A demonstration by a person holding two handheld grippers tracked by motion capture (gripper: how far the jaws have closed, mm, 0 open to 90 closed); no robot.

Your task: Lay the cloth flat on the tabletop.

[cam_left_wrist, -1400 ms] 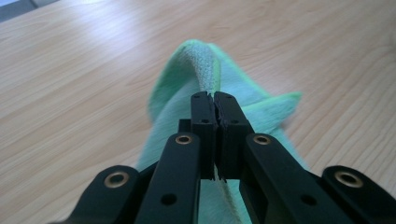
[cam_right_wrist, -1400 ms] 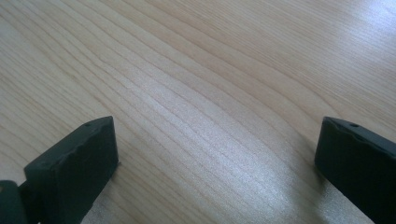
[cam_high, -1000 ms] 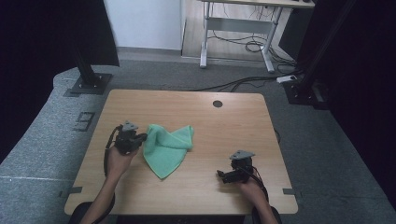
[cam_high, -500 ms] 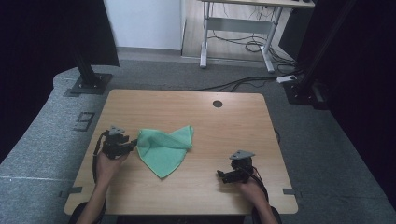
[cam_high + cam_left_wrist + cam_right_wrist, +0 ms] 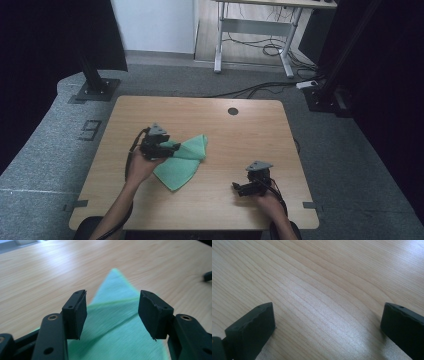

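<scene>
Left gripper (image 5: 172, 148) sits over the left end of the green cloth (image 5: 181, 161), its jaws spread apart with nothing pinched between them; in the left gripper view the two black pads (image 5: 76, 312) stand wide on either side of the cloth (image 5: 120, 327), which runs forward between them to a pointed corner. The cloth lies on the tabletop (image 5: 240, 135) a little left of the middle, nearer the person's edge than the far edge. It is partly folded: one layer lies doubled over another, a crease runs across it, and a pointed corner aims toward the near edge, while a rumpled end lies toward the middle of the tabletop. As I judge it, the folding is in progress but not finished. The shape is uneven, the edges do not line up, and the left gripper has yet to close on the layer beneath it.

Right gripper (image 5: 243, 188) rests well apart from the cloth, close to the near right corner of the tabletop, with its jaws wide apart over bare wood (image 5: 317, 297) and holding nothing. It takes no part in the work at this point. What seems left is to grip a corner, carry it across, and flatten the result.
</scene>
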